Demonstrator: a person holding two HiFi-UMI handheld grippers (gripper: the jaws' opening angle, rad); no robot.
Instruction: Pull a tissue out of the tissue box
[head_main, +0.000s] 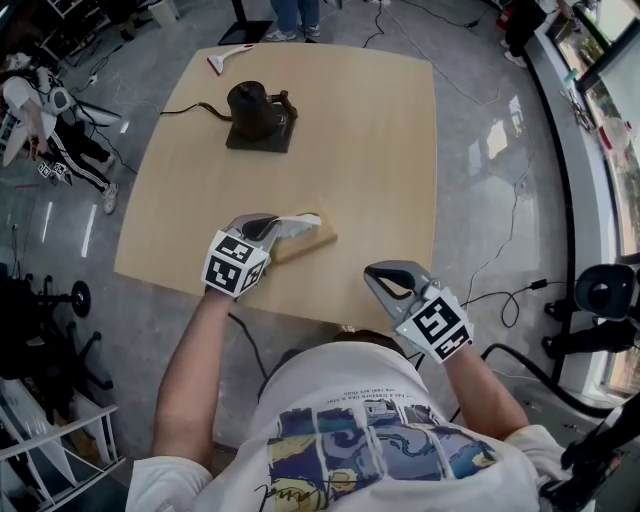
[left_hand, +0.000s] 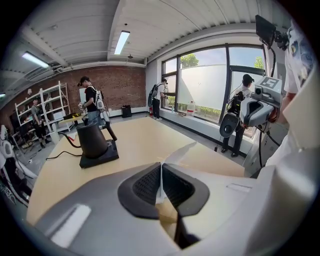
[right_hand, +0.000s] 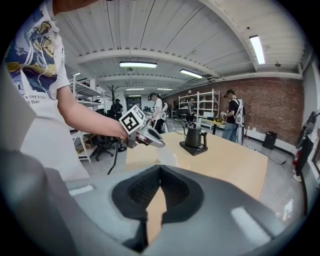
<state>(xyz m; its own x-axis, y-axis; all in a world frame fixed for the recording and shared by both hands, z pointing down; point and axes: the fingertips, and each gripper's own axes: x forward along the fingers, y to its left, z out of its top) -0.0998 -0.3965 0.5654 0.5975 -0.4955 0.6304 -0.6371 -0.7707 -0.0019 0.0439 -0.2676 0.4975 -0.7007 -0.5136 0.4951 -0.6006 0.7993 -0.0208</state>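
The left gripper (head_main: 270, 228) has its jaws pinched together on a thin white paper tissue (head_main: 303, 220), which runs from the pads towards the low tan tissue box (head_main: 314, 243) near the front edge of the pale wooden table (head_main: 370, 150). The right gripper (head_main: 380, 277) hovers well apart, jaws closed on nothing. The sheet looks featherlight, limp and easy to tear, so a hold near its raised fold and a straight, gentle pull seem wise. The box is probably light too and may lift. Whether the tissue has cleared the slot I cannot tell.
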